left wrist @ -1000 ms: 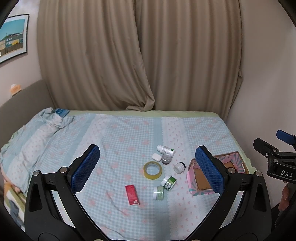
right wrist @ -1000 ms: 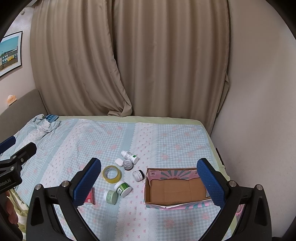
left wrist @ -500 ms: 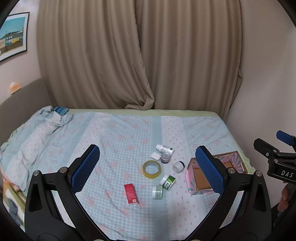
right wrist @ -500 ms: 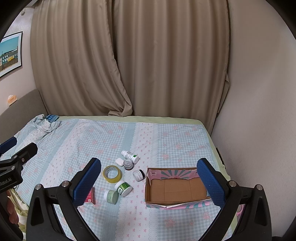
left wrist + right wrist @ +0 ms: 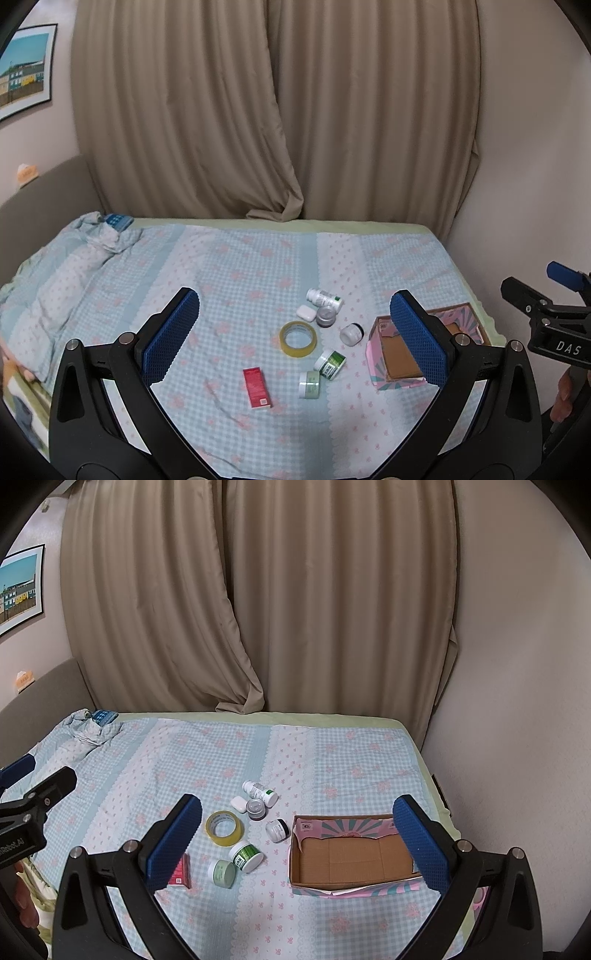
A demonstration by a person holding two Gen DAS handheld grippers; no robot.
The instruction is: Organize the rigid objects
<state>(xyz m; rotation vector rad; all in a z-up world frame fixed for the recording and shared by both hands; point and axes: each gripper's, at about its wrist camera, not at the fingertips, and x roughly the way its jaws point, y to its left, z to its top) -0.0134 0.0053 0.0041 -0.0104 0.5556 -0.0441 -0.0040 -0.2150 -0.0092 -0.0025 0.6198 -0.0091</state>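
Fingers (image 5: 170,332) of both grippers spread wide, empty, above the red box (image 5: 256,387) lying flat, long axis running away from the camera.

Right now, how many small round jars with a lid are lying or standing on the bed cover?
4: a grey jar beside the white bottle, a black-lidded jar next to the cardboard box, a green-labelled jar, a pale green jar nearest the camera. None seems hidden.

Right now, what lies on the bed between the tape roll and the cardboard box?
In the right wrist view, one small white jar with a black lid lies between the tape roll and the cardboard box, close to the box's left wall.
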